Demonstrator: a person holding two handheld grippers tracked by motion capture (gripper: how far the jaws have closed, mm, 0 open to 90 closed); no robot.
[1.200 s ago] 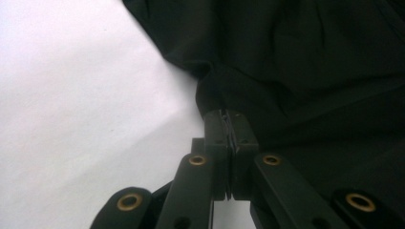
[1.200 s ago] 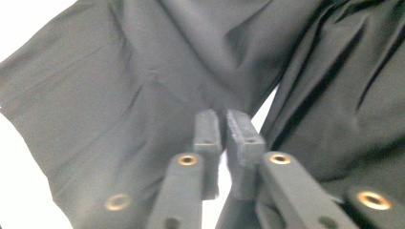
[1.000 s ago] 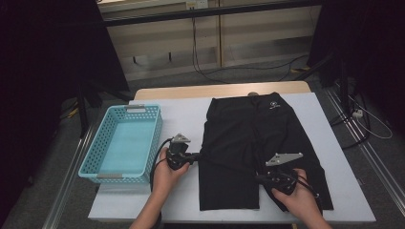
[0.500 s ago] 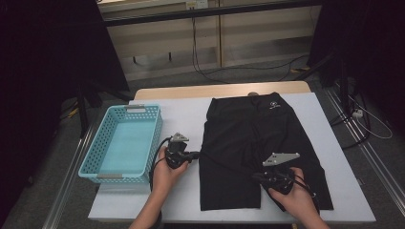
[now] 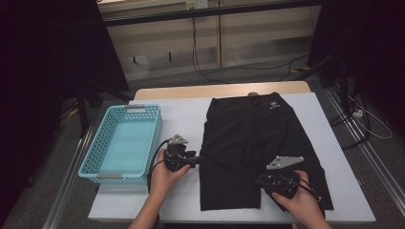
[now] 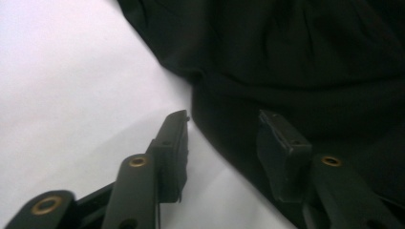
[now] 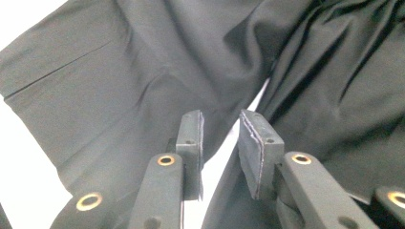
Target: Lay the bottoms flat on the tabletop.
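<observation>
black shorts (image 5: pixel 255 148) lie spread flat on the white table (image 5: pixel 186 119), waistband at the far edge, with a light blue basket (image 5: pixel 122 143) just off to their left. the left gripper (image 5: pixel 195 160) sits at the left hem, its jaws just having been opening, one on bare table and one over the cloth, pinching nothing. the right gripper (image 5: pixel 260 180) rests near the crotch between the legs, its jaws also just having been opening, a narrow gap with no fabric caught.
</observation>
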